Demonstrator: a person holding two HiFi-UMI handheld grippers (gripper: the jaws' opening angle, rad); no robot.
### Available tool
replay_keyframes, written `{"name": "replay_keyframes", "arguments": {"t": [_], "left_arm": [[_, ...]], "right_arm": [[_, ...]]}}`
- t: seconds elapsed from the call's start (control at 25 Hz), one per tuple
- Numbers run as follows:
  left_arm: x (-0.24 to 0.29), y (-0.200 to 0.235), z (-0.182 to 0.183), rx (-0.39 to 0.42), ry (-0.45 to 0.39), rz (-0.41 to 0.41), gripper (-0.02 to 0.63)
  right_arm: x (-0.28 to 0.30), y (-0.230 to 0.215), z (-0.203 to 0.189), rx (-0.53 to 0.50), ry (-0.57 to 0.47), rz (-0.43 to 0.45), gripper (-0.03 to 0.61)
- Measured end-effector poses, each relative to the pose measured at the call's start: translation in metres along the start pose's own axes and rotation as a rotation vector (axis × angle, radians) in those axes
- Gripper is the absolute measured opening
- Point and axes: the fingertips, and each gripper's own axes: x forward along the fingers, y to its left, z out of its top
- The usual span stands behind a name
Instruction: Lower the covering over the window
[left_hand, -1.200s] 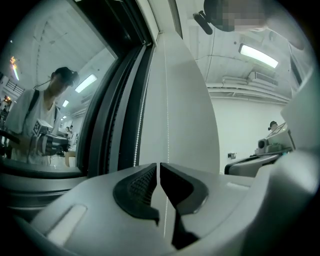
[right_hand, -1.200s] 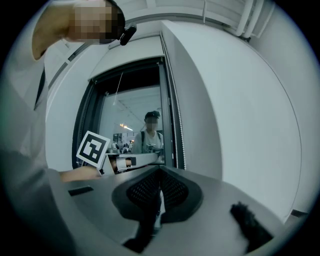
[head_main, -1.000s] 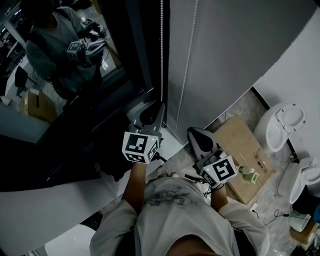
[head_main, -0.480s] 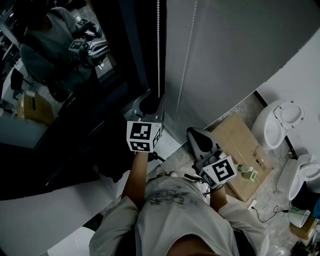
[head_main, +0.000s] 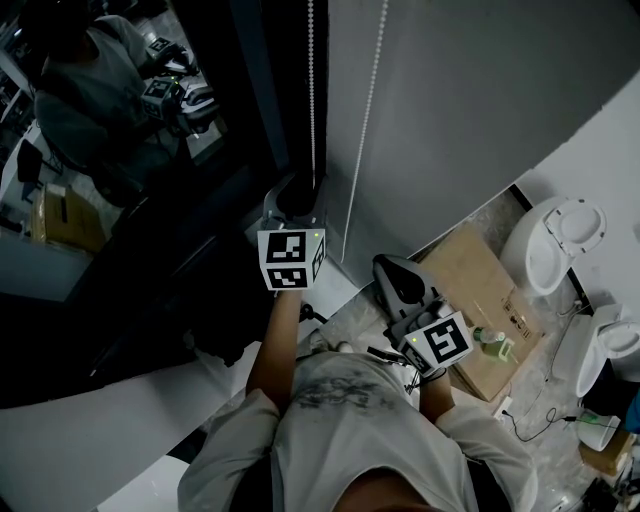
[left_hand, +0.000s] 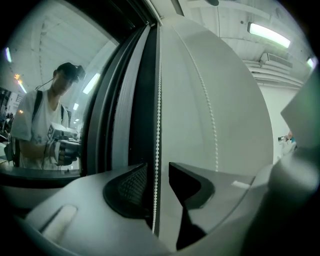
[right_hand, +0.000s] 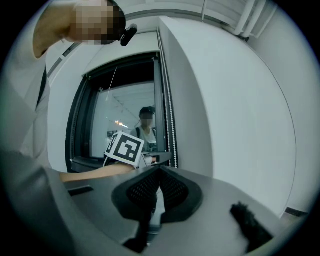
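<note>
The grey roller blind (head_main: 480, 90) covers the right part of the dark window (head_main: 150, 150). Its white bead chain (head_main: 311, 80) hangs at the blind's left edge, with a second strand (head_main: 368, 110) further right. My left gripper (head_main: 297, 192) reaches level to the chain. In the left gripper view its jaws (left_hand: 158, 167) have just been opening, and the chain (left_hand: 159, 110) runs between them without the pads pressing on it. My right gripper (head_main: 397, 272) hangs lower right, away from the chain; its jaws (right_hand: 159, 172) are shut with nothing in them.
The window glass mirrors the person and both grippers. A white sill (head_main: 100, 420) runs below the window. On the floor to the right lie a cardboard box (head_main: 490, 300), a small green bottle (head_main: 492, 343) and white round fixtures (head_main: 555, 245).
My left gripper has moved forward towards the window along the bead chain. The right gripper has kept its place.
</note>
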Motion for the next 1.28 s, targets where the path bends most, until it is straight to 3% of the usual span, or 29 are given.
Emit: {"name": "replay_keyframes", "arguments": {"t": [0.36,0.6,1.28], "left_arm": [[0.009,0.007,-0.002,-0.026,0.010,0.039,0.137],[0.008,0.013,-0.005,-0.052,0.010,0.070,0.072],[-0.001,0.000,-0.006,-0.099,0.003,-0.005,0.015]], "right_arm": [[-0.001,0.000,0.002,0.009,-0.006,-0.018,0.017],[-0.005,-0.001,0.000,0.017,-0.005,-0.038,0.017],[-0.015,0.001,0.007,0.025,-0.013,-0.044,0.017]]}}
